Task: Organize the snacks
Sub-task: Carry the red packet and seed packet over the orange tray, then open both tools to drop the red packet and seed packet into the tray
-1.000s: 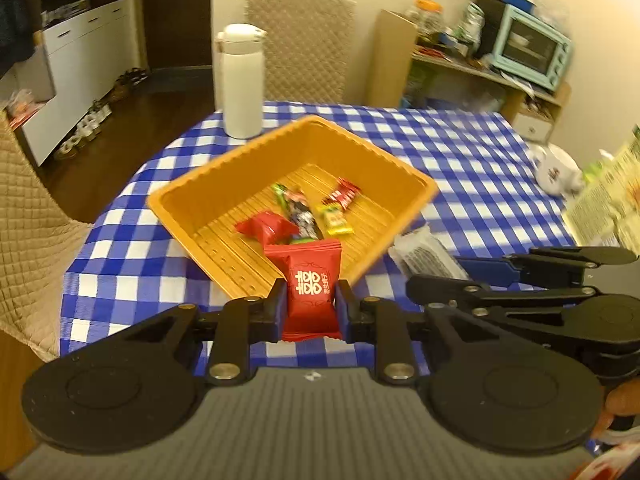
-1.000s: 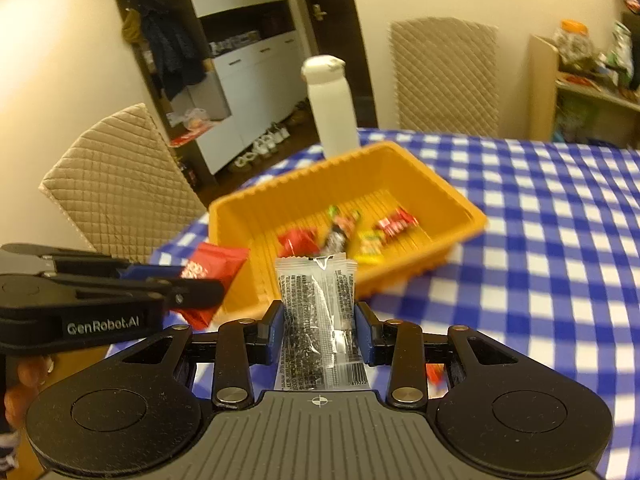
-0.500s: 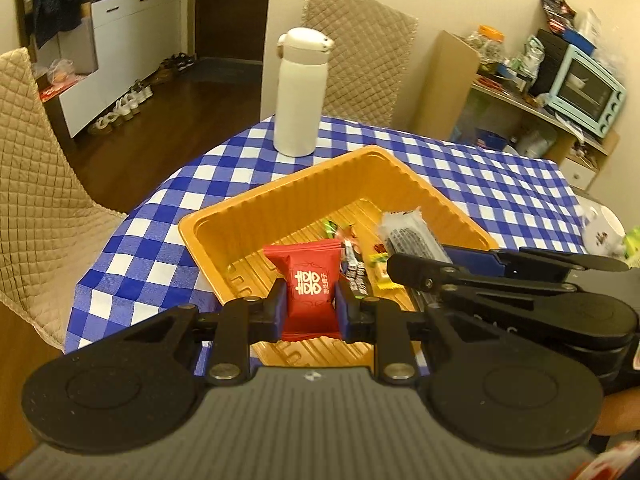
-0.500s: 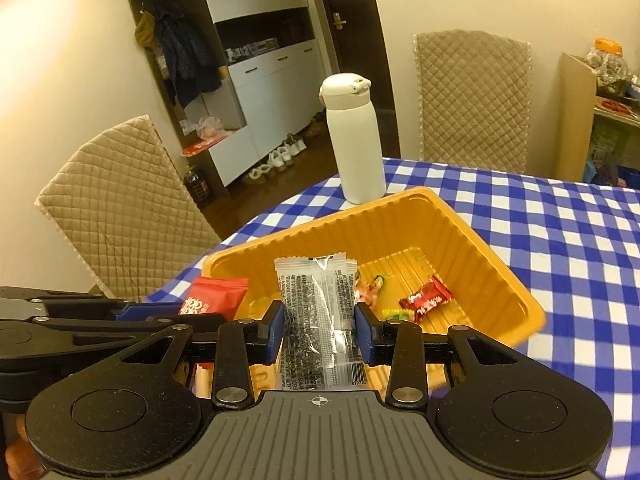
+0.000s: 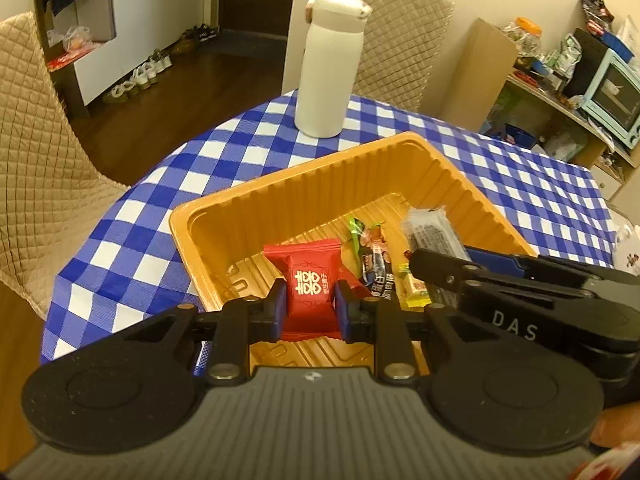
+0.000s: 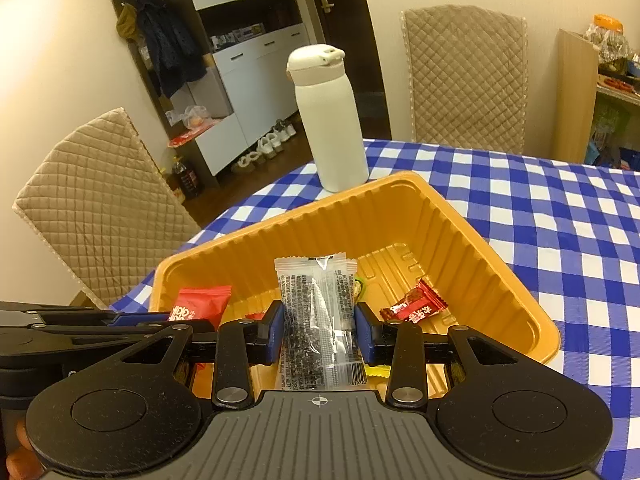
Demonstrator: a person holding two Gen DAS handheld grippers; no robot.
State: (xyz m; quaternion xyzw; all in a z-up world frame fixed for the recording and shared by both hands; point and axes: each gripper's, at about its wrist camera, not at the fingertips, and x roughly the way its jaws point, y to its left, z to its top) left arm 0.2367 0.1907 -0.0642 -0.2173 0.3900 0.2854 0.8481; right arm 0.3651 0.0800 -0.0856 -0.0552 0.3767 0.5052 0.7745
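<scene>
A red candy packet (image 5: pixel 310 286) with white characters is clamped upright between the blue pads of the left tool (image 5: pixel 310 306), held above the near part of the orange tray (image 5: pixel 320 168), while the right tool (image 6: pixel 319 330) grips a clear sachet of dark seeds (image 6: pixel 316 320) in the same way, also over the tray's near side; both tools are clenched on their packets and sit side by side, the right one reaching in from the right edge of the left wrist view with its sachet just beside the red packet. Loose on the ribbed tray floor lie a dark brown-red wrapped sweet (image 6: pixel 414 307), a green-ended wrapper (image 5: pixel 356 232), a dark wrapper (image 5: pixel 374 270) and a small yellow one (image 5: pixel 414 290), close together near the middle. The tray rests on the bench (image 6: pixel 560 220), which is covered with a blue-and-white checked cloth. Just beyond the tray's far corner a white flask (image 6: pixel 330 120) stands upright on the cloth. Quilted beige chairs (image 6: pixel 96 208) stand around the bench, and a mint-coloured small oven (image 5: pixel 612 100) sits on a shelf at the far right
</scene>
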